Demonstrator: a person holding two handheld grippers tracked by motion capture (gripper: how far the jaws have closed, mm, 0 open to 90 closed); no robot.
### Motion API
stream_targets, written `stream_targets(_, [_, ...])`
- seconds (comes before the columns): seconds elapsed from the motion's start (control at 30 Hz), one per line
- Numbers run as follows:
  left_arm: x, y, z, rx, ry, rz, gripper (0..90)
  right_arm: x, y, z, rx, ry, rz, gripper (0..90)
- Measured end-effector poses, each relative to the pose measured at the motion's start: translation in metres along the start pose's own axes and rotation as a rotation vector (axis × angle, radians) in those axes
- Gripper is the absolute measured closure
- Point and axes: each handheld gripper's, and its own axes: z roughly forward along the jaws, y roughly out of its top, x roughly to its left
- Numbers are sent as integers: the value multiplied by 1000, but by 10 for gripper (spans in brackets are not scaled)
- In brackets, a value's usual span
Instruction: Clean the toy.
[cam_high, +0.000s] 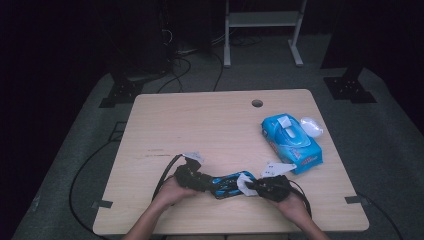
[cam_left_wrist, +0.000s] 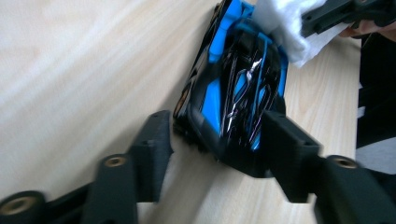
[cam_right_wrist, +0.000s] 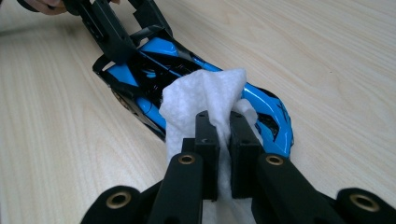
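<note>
A blue and black toy car (cam_high: 227, 184) lies near the table's front edge, between my two grippers. My left gripper (cam_high: 205, 181) straddles one end of the car (cam_left_wrist: 233, 93). Its jaws stand open in the left gripper view (cam_left_wrist: 215, 122), with one at the car's side and a narrow gap at the other. My right gripper (cam_right_wrist: 222, 119) is shut on a white wipe (cam_right_wrist: 201, 93), which drapes over the middle of the car (cam_right_wrist: 154, 70). The left gripper view shows the wipe (cam_left_wrist: 280, 23) at the car's far end under the right gripper (cam_left_wrist: 327, 14).
A blue pack of wipes (cam_high: 291, 142) lies at the right of the wooden table (cam_high: 210, 125), with a small white object (cam_high: 311, 126) beside it. A round hole (cam_high: 257, 103) sits near the far edge. Cables trail off the table's left front.
</note>
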Motion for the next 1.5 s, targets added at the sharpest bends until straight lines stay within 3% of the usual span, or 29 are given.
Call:
stream_targets(0.03, [1, 0, -1, 2, -12, -22, 421, 0, 0, -1, 3, 6, 2, 835])
stream_targets(0.2, [1, 0, -3, 25, -58, -46, 493, -3, -1, -6, 15, 15, 1, 831])
stream_targets(0.33, [0, 0, -3, 14, -27, -33, 561, -3, -3, -6, 7, 14, 6, 830])
stream_targets(0.67, [-15, -1, -3, -35, 58, 109, 573, 0, -6, -9, 4, 13, 0, 830])
stream_targets(0.77, [-22, -5, -3, -64, 102, 176, 575, -2, -6, -12, 10, 38, 5, 830])
stream_targets(0.97, [-32, -9, -2, -87, 158, 257, 572, -20, -7, -28, -34, -21, 57, 827])
stream_targets(1.03, [-34, -9, 0, -88, 169, 281, 571, -27, -5, -29, -26, -29, 82, 770])
stream_targets(1.07, [-35, -9, 0, -89, 172, 285, 571, -32, -4, -27, -9, 0, 104, 698])
stream_targets(1.27, [-36, -12, -1, -106, 177, 301, 571, -50, -2, -12, 72, 130, 212, 489])
stream_targets(1.43, [-38, -13, -1, -109, 189, 333, 569, -53, -6, 6, 132, 254, 274, 421])
stream_targets(1.5, [-37, -14, -1, -119, 184, 323, 569, -52, -3, 6, 127, 260, 244, 445])
